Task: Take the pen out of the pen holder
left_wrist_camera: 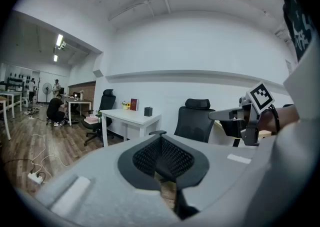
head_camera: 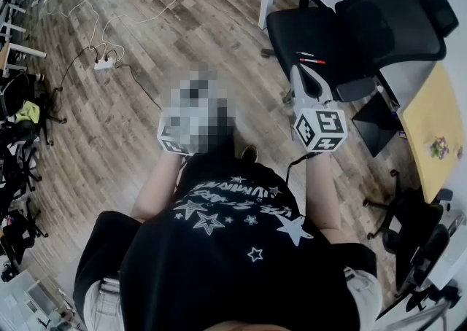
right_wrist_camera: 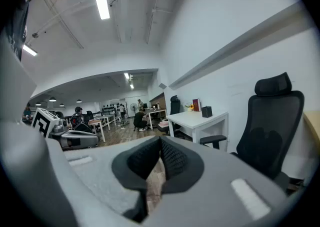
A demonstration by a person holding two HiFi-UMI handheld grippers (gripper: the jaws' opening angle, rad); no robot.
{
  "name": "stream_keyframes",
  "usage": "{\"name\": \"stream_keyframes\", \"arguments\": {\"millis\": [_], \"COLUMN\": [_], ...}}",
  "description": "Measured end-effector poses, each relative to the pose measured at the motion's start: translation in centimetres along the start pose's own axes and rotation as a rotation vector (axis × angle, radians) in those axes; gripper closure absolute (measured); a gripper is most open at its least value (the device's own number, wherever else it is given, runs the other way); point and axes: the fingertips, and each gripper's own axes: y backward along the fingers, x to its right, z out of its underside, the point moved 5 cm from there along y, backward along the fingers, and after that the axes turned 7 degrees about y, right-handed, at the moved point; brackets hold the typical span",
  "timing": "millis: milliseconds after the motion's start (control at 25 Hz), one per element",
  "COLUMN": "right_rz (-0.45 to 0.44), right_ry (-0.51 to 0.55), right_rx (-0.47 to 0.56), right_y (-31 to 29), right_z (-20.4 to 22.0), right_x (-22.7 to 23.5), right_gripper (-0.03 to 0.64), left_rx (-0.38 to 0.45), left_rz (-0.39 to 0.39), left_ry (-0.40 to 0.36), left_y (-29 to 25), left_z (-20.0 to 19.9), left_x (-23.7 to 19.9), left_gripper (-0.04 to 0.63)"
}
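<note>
Black mesh pads meet with nothing between them on both tools: left gripper (left_wrist_camera: 161, 155) and right gripper (right_wrist_camera: 160, 157) have their jaws together and empty, above the wood floor (head_camera: 109, 125).

Step in hand: pre-approach, nothing engaged.

Pen holder not identified with certainty. A small dark box (right_wrist_camera: 207, 112) on the far white table (right_wrist_camera: 197, 117) may be it. Two pens (head_camera: 312, 61) lie on the black chair (head_camera: 328, 30) seat, just ahead of the right gripper.

Next move, my judgement: locate the holder, close in, part one pair of jaws.
</note>
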Motion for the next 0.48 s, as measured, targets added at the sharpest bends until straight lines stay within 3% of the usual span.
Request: {"name": "stream_keyframes", "arguments": {"millis": [480], "right_rz": [-0.037], "right_ry": [-0.013], "right_rx": [-0.036], "right_y": [-1.7], "right_z": [1.3], "right_x": [-0.9], "right_gripper": [0.612], "left_rx": [-0.033], "left_rz": [-0.047], "left_ry": [0.032], "left_y": [0.6], "left_z": [1.5], "left_x": [-1.5], "left_gripper": [0.584]}}
